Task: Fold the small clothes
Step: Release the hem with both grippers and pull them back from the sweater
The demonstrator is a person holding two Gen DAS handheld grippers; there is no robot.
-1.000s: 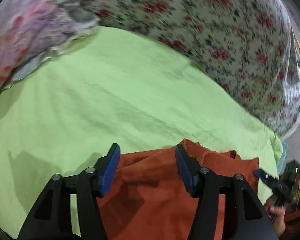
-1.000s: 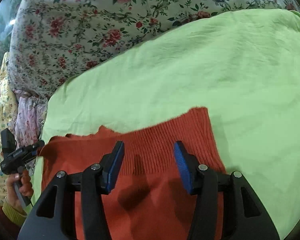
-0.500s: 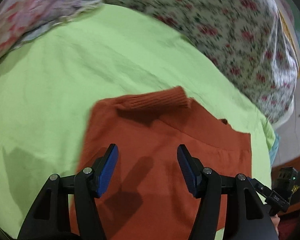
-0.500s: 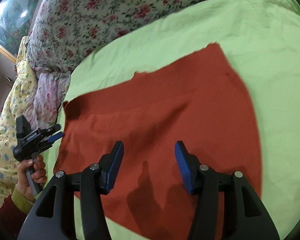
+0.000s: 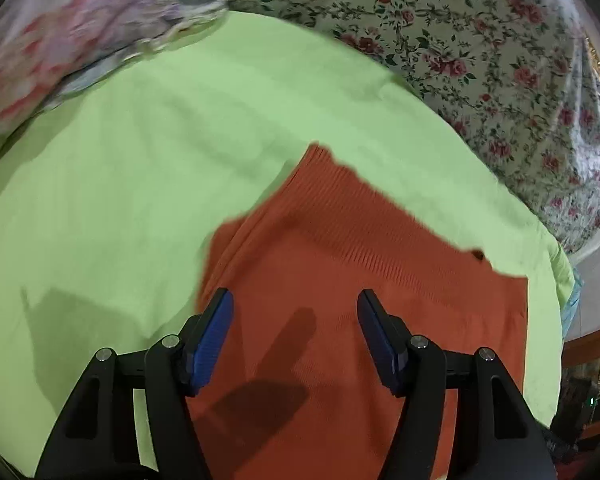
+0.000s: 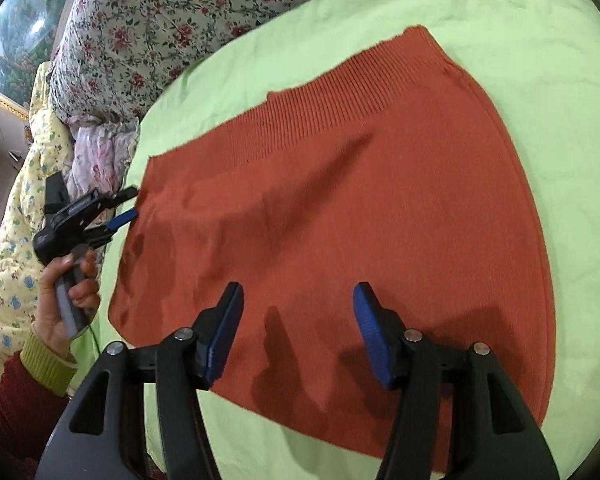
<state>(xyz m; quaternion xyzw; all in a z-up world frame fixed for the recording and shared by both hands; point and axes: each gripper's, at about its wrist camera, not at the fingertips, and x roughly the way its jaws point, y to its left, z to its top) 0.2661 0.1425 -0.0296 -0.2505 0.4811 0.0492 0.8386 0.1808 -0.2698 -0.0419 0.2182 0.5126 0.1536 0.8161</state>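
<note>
Holding 2 grippers above the bed, I look down on an orange knit garment (image 6: 340, 208) spread flat on a lime-green sheet (image 6: 520, 40). My right gripper (image 6: 298, 320) hangs over the near part of the garment, its blue-padded fingers (image 6: 224, 332) spread wide with nothing between them, and their shadows fall on the knit just below. The ribbed band (image 6: 340, 88) of the garment runs along its far edge in the right wrist view, toward the floral bedding (image 6: 148, 28).

My left gripper (image 5: 294, 332) hovers over the other side of the same garment (image 5: 360, 280), also spread wide and gripping nothing; its blue pads (image 5: 210, 340) frame bare orange knit. In this view the picture is blurred, and the ribbed part reaches up toward the sheet (image 5: 140, 160), with the floral cover (image 5: 480, 40) beyond and a pinkish crumpled fabric (image 5: 60, 40) at the upper left.

From the right wrist view I see my left hand (image 6: 64, 296) gripping the handle of the left gripper (image 6: 126, 204) beside the garment's left edge, its tips close to the knit; whether they touch it I cannot tell.
</note>
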